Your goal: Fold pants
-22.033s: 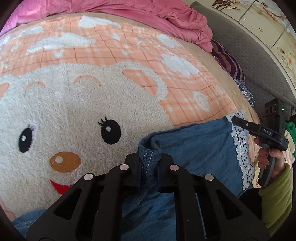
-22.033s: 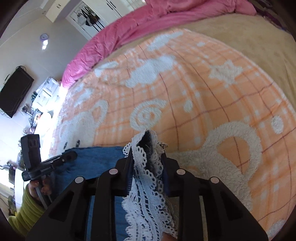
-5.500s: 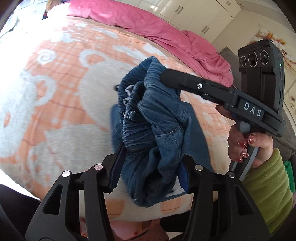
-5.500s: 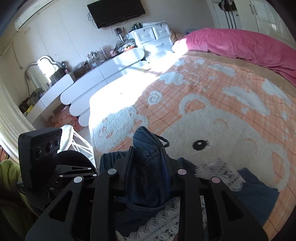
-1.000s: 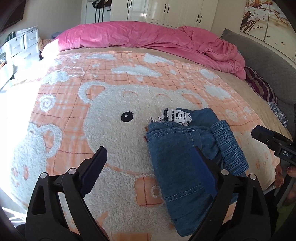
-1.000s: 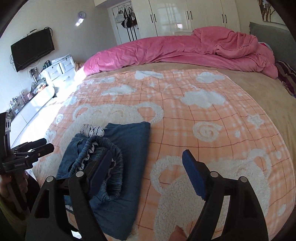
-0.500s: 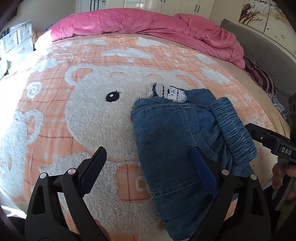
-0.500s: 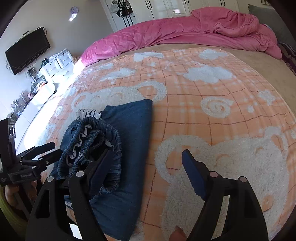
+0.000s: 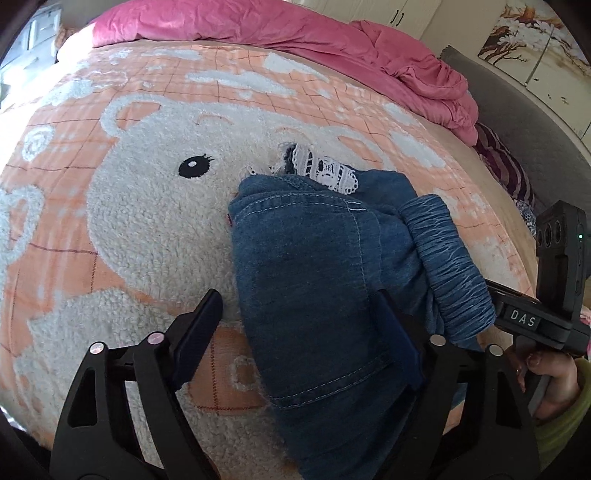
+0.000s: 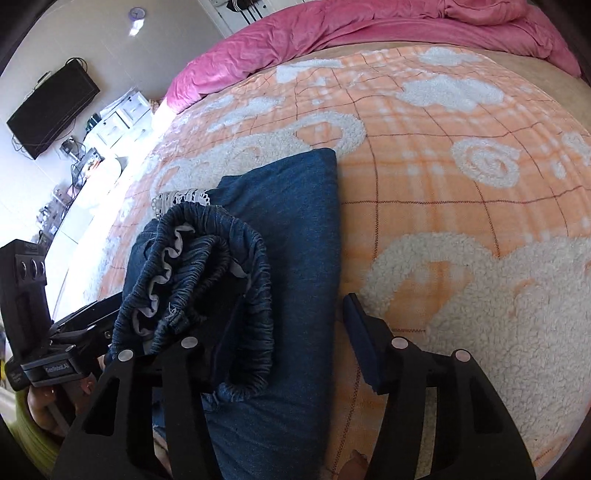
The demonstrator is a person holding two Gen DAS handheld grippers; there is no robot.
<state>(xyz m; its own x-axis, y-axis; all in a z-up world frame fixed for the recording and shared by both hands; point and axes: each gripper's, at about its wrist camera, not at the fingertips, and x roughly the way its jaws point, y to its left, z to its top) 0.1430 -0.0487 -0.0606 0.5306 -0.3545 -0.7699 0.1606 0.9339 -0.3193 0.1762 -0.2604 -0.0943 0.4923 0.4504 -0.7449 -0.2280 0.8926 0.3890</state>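
**Blue denim on an orange bear blanket**

The pants (image 9: 314, 280) were blue denim with pale stitching, white lace trim (image 9: 325, 171) at the far end. Under them the blanket (image 9: 155, 229) was orange plaid with a fluffy white bear, black-eyed. Beyond lay a pink duvet (image 9: 258, 26). Both grippers were black.

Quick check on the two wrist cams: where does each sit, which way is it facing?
Left wrist: on the left gripper, angled down at the jeans on the bear blanket; its closing jaws straddle them; a hand holds the right gripper.
Right wrist: on the right gripper, facing down over the waistband; jaws closing.
Shared: jeans, blanket, pink duvet.
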